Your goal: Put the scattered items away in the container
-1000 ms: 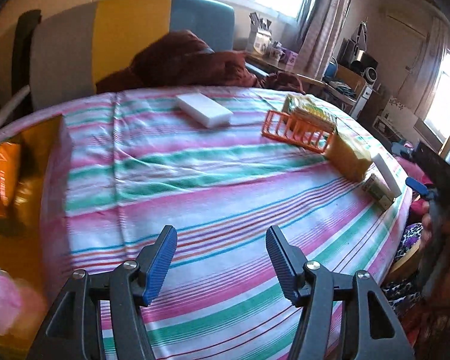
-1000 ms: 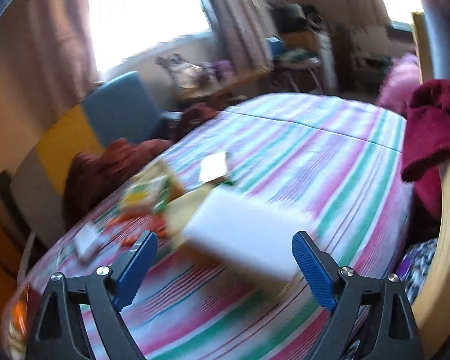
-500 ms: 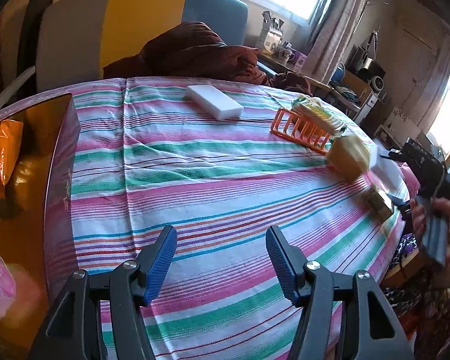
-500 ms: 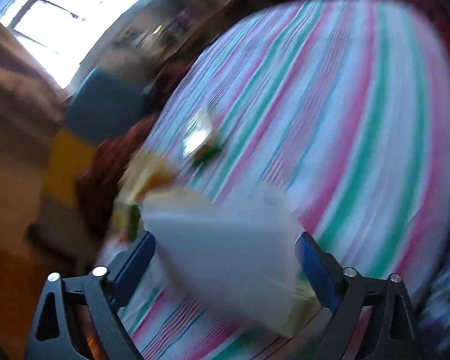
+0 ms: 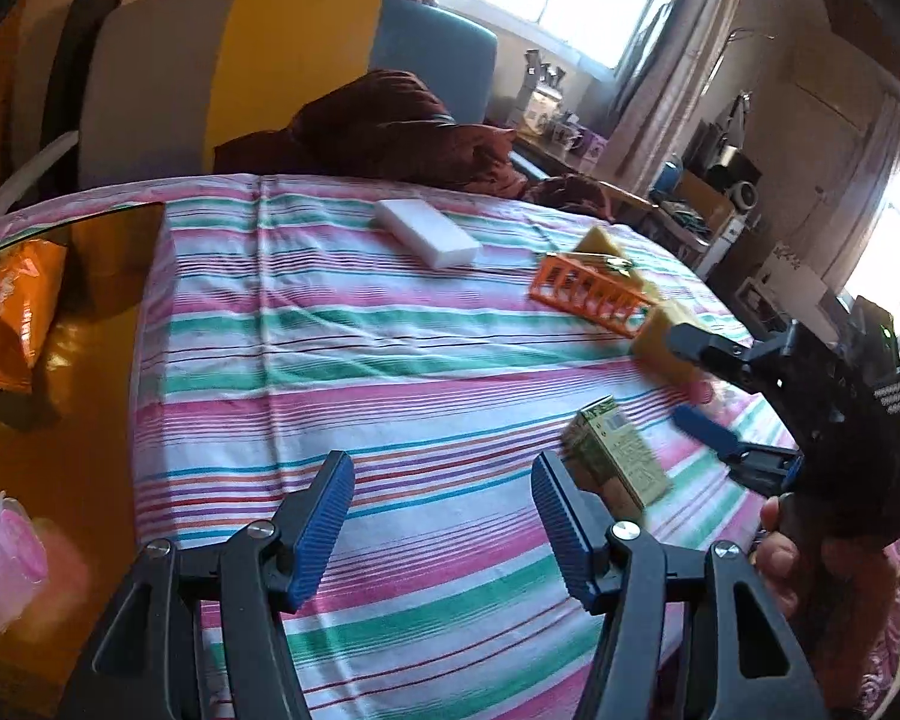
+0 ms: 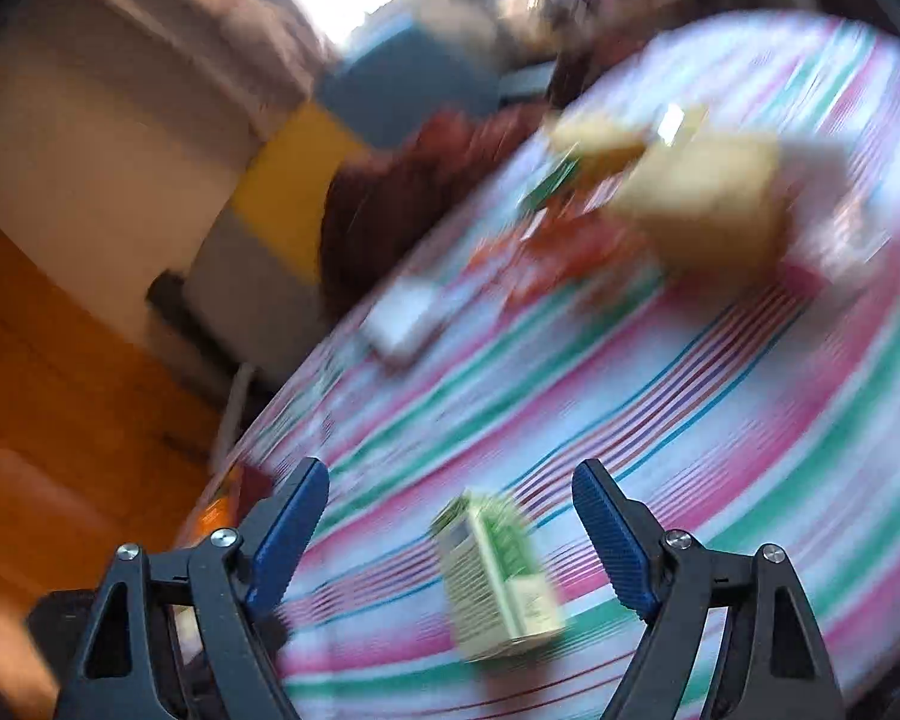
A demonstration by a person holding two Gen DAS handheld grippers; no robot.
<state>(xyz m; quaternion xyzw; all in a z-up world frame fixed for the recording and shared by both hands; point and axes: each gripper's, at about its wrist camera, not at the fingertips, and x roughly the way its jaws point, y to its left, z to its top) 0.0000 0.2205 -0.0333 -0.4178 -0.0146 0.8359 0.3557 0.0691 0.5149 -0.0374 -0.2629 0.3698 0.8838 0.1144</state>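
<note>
We hold our left gripper (image 5: 441, 519) low at the near side, jaws spread wide. Our right gripper (image 5: 687, 375) reaches in from the right, jaws also apart, our right hand (image 5: 810, 552) gripping its handle.

Green carton (image 5: 621, 453) flat on tablecloth

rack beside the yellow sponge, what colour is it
Orange; the rack shows best in the left wrist view.

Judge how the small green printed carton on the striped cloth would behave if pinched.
The small green printed carton looks like thin cardboard, so probably light and crushable. Its flat faces should grip well. It lies on its side, so it is unlikely to tip further or roll.
</note>
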